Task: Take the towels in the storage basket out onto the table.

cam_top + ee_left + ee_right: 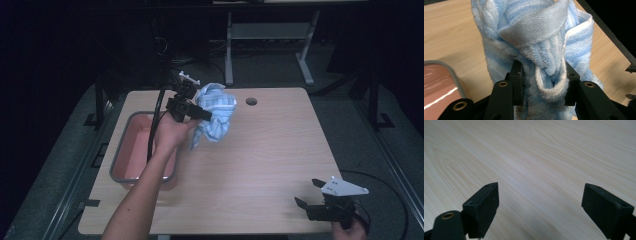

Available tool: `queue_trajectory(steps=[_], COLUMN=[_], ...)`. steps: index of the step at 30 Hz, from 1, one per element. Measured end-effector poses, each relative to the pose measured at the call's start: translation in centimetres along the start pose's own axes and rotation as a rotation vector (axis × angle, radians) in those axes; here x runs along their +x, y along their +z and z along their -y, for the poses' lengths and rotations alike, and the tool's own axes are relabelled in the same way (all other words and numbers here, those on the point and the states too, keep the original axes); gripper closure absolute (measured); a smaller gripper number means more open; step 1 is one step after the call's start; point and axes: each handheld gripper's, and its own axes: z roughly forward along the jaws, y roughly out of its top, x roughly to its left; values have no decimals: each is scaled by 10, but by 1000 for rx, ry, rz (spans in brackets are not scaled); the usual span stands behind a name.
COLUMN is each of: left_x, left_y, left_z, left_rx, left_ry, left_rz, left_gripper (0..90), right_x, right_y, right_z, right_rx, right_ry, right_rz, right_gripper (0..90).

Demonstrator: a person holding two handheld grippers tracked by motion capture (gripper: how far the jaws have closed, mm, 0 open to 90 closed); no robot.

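Observation:
A blue-and-white striped towel [216, 116] hangs bunched above the table, held up in the air by my left gripper [200, 114]. In the left gripper view the two black jaws press on a thick fold of the towel [544, 50], and my left gripper [543, 82] is shut on it. The towel's lower end dangles just right of the pink tub [131, 150]. My right gripper [311, 193] rests low at the table's front right corner, jaws wide apart. In the right gripper view nothing lies between the jaws of my right gripper [540, 205], just bare wood.
The pink tub with a grey rim [451, 72] sits at the table's left side under my left forearm. A round cable hole [251, 101] is near the table's far edge. The wooden table [260, 160] ends at dark floor; table legs stand behind.

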Motion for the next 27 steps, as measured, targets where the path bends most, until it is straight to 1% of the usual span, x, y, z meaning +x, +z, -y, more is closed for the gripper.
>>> queue_trajectory(steps=[1,2,3,4,5,9,13,27], left_x=[-4,-4,-7,-7,-11,-15,-19,-26], left_y=[4,4,7,7,11,15,19,34], left_z=[-1,-1,-3,-3,-4,-5,-5,-6], left_rx=[3,3,7,7,9,9,17,29], left_ry=[4,4,8,8,15,20,28,33], left_rz=[6,6,11,11,16,21,27,47], left_gripper=[619,619,619,619,619,619,619,619], right_x=[-1,-1,-1,-1,-1,-1,-1,-2], right_y=[-1,-1,-1,-1,-2,-2,-2,-3], right_z=[0,0,1,1,1,0,1,1], right_rx=[-5,-5,-2,-2,-8,-10,-10,-9], right_ry=[1,1,6,6,-2,-3,-3,-2], right_rz=[0,0,1,1,4,5,5,6], right_gripper=[137,137,137,137,137,137,137,137])
